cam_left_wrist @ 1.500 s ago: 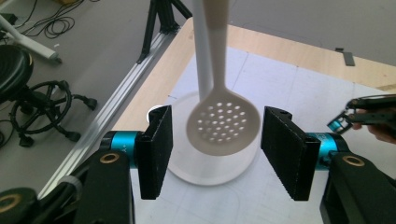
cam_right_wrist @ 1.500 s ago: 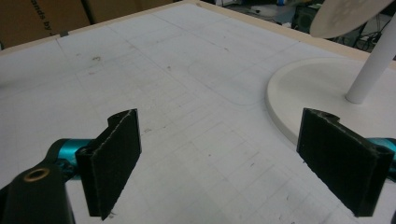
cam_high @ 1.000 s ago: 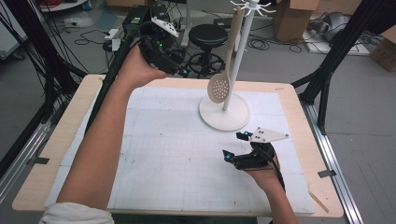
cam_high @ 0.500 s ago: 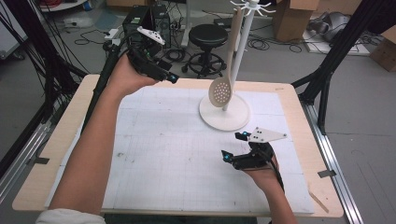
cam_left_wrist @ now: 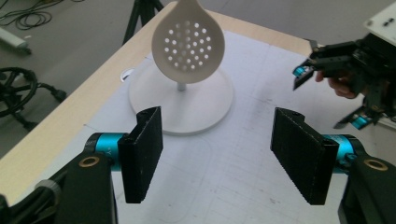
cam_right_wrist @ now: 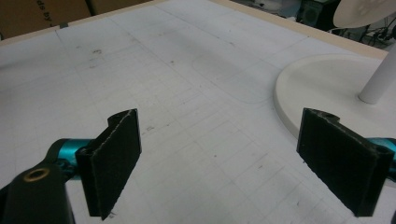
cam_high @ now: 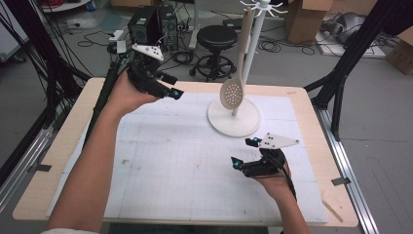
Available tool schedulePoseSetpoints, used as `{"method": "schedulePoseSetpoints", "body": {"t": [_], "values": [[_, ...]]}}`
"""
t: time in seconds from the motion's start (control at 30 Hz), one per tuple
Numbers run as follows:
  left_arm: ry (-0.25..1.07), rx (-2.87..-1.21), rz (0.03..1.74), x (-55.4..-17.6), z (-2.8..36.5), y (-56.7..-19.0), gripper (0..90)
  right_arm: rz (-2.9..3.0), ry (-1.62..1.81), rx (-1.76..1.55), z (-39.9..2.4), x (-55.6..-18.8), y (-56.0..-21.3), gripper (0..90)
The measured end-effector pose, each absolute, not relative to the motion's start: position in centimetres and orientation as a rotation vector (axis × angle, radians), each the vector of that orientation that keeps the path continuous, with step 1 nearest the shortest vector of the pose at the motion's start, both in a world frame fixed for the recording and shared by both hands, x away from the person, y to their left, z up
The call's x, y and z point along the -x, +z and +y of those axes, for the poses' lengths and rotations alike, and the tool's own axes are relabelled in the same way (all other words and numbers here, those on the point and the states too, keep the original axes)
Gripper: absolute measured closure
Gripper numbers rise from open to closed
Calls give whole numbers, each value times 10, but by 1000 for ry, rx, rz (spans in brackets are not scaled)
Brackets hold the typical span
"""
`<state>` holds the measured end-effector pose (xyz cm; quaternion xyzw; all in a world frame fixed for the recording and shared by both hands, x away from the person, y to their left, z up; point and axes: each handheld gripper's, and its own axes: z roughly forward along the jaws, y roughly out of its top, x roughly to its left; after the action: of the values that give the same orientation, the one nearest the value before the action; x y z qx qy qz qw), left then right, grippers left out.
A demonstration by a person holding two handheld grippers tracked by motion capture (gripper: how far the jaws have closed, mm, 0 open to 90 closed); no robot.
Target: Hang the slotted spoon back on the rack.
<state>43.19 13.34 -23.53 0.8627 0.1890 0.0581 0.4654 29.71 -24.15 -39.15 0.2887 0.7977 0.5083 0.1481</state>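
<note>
A cream slotted spoon (cam_high: pixel 231 92) hangs from a white hook stand (cam_high: pixel 234 119) at the table's back right, its perforated bowl just above the round base. My left gripper (cam_high: pixel 173 85) is open and empty in the air over the back left of the table, with its jaws toward the stand. In the left gripper view, the spoon (cam_left_wrist: pixel 188 42) and the stand (cam_left_wrist: pixel 208 105) lie beyond the left gripper (cam_left_wrist: pixel 217 158). My right gripper (cam_high: pixel 243 152) rests low over the mat in front of the stand, open and empty. The right gripper (cam_right_wrist: pixel 233 163) has the stand's base (cam_right_wrist: pixel 327 88) at its right.
A white gridded mat (cam_high: pixel 185 161) covers most of the wooden table (cam_high: pixel 73 136). A thin wooden stick (cam_high: pixel 333 209) lies at the front right corner. Behind the table stand a black stool (cam_high: pixel 219 39), computer towers (cam_high: pixel 151 22) and black frame legs (cam_high: pixel 350 53).
My left hand has come down and nearer, its gripper now lower over the back left of the table. The right hand has kept still.
</note>
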Motion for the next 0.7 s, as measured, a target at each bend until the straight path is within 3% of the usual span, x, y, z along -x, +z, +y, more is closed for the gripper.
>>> {"method": "schedulePoseSetpoints", "body": {"t": [0.7], "values": [[128, -2015, 427, -368, 182, -314, 291, 2308, 1442, -833, -238, -298, -395, 125]]}}
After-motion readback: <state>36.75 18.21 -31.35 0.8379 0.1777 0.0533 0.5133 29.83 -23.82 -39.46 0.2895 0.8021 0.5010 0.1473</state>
